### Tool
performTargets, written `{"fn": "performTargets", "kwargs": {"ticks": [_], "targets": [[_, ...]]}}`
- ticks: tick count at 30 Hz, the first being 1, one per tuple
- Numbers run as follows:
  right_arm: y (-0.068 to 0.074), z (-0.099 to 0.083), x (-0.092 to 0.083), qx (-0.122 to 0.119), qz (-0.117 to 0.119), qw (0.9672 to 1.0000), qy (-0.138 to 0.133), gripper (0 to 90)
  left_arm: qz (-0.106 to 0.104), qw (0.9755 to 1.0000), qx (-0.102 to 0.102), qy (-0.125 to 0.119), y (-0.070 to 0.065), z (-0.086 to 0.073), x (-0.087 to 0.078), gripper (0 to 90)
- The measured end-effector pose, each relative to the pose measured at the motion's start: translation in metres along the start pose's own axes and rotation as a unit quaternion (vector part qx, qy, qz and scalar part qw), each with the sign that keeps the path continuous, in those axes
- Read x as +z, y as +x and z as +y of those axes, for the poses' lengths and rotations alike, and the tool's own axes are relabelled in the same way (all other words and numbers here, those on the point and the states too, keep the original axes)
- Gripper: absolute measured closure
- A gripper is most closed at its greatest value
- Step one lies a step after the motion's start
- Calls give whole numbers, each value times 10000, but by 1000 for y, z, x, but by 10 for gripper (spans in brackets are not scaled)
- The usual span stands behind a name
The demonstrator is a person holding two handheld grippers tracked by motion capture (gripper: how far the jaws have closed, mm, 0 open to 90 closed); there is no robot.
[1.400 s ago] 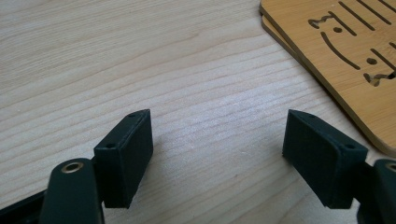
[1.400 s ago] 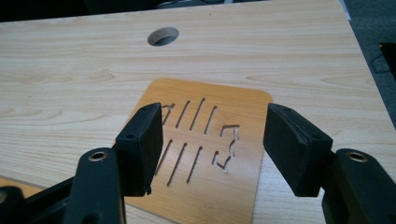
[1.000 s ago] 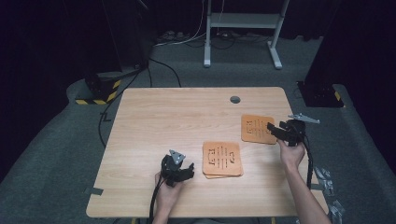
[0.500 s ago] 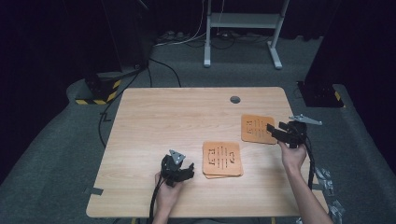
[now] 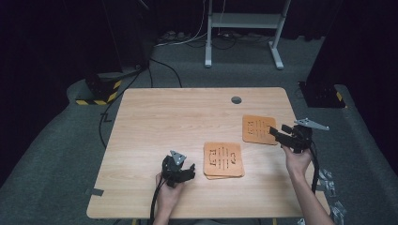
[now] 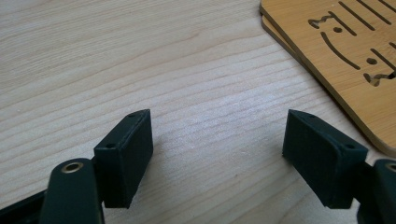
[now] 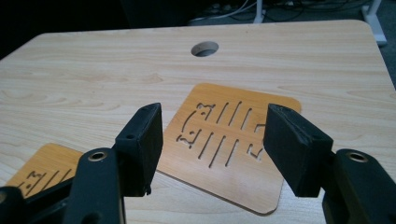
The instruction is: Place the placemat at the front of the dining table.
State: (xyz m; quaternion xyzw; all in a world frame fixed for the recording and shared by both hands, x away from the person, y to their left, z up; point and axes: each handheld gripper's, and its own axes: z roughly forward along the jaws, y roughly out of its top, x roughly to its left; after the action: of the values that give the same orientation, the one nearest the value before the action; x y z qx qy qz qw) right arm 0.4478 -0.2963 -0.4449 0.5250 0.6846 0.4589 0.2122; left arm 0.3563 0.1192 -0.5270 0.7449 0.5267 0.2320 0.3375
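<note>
From the high view, a wooden desk (image 5: 155,122) carries two groups of thin orange boards with slots cut through them. A single board (image 5: 258,129) lies near the right edge of the desk, about halfway between its far and near edges. A small stack of boards (image 5: 223,160) lies nearer the front edge, a little right of the middle. The right gripper (image 5: 277,134) hangs just over the near right corner of the single board, its jaws apart and holding nothing. The left gripper (image 5: 187,171) rests near the front edge, just left of the stack, its jaws spread and holding nothing. A round hole (image 5: 236,100) sits in the desk close to the far edge.

In the left gripper view, the left gripper (image 6: 219,144) stands wide open over bare wood. The stack (image 6: 336,51) lies at the upper right, one board showing under the top one's edge, apart from the jaws.

In the right gripper view, the right gripper (image 7: 212,140) is open and hovers above the single board (image 7: 224,154), which lies flat on the desk between and beyond the jaws. The pads do not press on it. The hole (image 7: 205,48) is farther off, and a corner of the stack (image 7: 39,168) shows at the lower left.
</note>
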Motion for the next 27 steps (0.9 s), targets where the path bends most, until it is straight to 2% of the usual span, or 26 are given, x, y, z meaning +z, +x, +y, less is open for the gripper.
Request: {"fn": "performTargets", "kwargs": {"ticks": [13, 27], "targets": [[7, -1, -9, -133, 133, 9998, -11, 378, -1, 10000, -1, 2, 0, 0, 0, 243], [14, -2, -20, -157, 339, 9993, -97, 379, 2, 10000, -3, 3, 0, 0, 0, 243]]}}
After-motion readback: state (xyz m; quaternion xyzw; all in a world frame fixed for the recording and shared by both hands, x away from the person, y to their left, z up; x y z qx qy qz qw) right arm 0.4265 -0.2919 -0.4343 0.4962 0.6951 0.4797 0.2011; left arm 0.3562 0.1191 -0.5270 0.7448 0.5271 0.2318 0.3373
